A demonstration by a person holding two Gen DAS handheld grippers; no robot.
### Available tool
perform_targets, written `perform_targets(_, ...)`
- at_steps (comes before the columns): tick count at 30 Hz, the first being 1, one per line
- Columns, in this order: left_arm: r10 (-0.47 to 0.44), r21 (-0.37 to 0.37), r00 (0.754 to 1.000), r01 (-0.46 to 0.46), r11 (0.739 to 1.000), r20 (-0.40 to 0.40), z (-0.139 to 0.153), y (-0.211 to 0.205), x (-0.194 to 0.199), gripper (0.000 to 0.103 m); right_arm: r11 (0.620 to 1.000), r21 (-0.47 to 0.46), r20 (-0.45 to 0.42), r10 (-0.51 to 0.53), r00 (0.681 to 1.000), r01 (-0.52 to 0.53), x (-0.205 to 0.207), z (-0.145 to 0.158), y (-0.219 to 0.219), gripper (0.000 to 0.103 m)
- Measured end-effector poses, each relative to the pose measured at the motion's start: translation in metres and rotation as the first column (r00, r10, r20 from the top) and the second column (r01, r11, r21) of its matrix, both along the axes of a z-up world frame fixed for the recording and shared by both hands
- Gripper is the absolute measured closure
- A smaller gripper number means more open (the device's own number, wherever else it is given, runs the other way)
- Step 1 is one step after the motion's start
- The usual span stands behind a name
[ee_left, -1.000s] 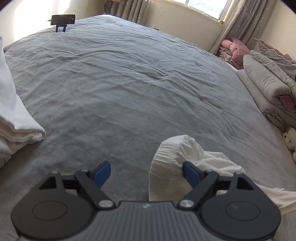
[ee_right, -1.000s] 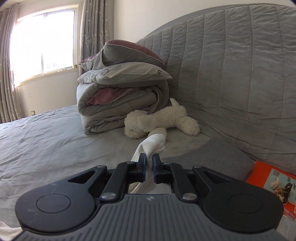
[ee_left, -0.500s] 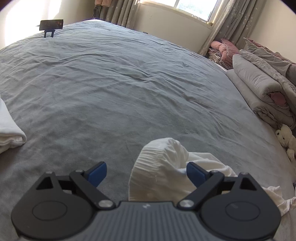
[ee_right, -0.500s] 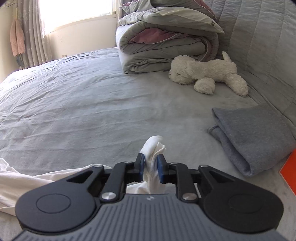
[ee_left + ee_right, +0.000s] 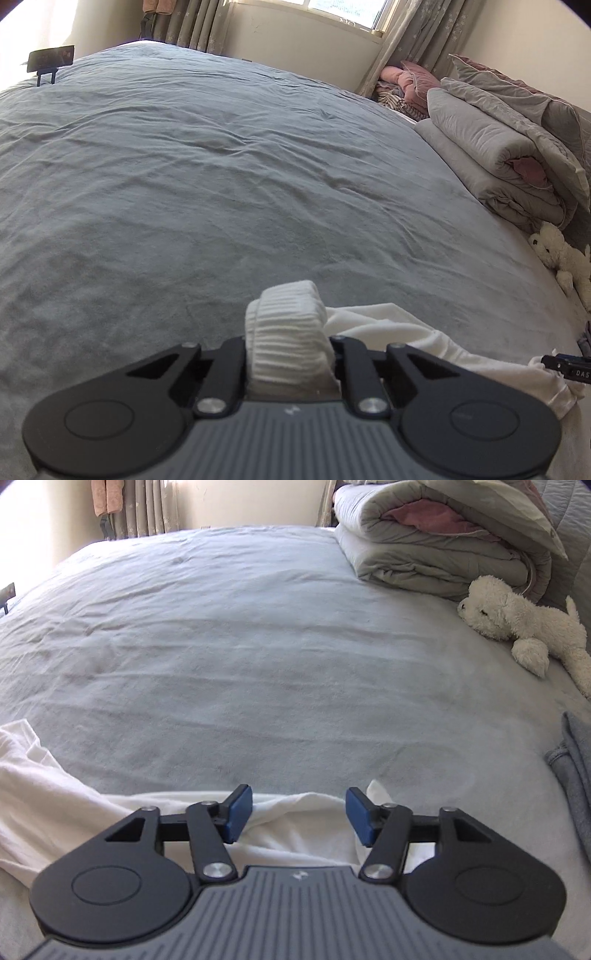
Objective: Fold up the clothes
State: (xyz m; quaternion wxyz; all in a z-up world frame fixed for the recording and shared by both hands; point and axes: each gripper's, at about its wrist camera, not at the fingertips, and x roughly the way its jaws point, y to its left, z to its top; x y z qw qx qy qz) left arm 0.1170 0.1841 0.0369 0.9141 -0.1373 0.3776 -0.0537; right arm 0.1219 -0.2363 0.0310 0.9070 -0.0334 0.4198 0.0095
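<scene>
A white garment lies crumpled on the grey bed cover, close in front of both grippers. My left gripper has its jaws closing, and the fingers press on the garment's ribbed cuff, which bulges up between them. My right gripper hovers low over the same white garment. Its blue pads stand well apart and the jaws are closing. Cloth lies under and between them, and a small white tip pokes up by the right pad, but the pads press on nothing.
A rolled grey and pink duvet with pillows sits at the far right, with a white plush toy beside it. A folded grey garment lies at the right edge. A phone on a stand is at the far left.
The left jaws went from wide open to closed on the ribbed cuff. The right gripper tilted down toward the bed, let go of the white cloth it pinched, and now stands open.
</scene>
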Motion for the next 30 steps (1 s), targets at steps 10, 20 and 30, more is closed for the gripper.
perform_targets(10, 0.281, -0.127, 0.935, -0.259, 0.958, 0.216, 0.06, 0.061, -0.026, 0.094, 0.991, -0.084, 0.61, -0.031, 0.792, 0.104, -0.063, 0.09, 0.007, 0.101)
perform_targets(20, 0.355, -0.082, 0.935, -0.352, 0.932, 0.013, 0.02, 0.074, -0.002, 0.026, 0.96, -0.095, 0.254, -0.233, 0.939, 0.264, -0.015, 0.039, -0.036, 0.094)
perform_targets(30, 0.317, -0.021, 0.948, -0.316, 0.948, 0.015, 0.023, 0.077, -0.012, 0.02, 0.972, -0.002, 0.166, -0.233, 0.958, 0.237, -0.028, 0.04, -0.044, 0.05)
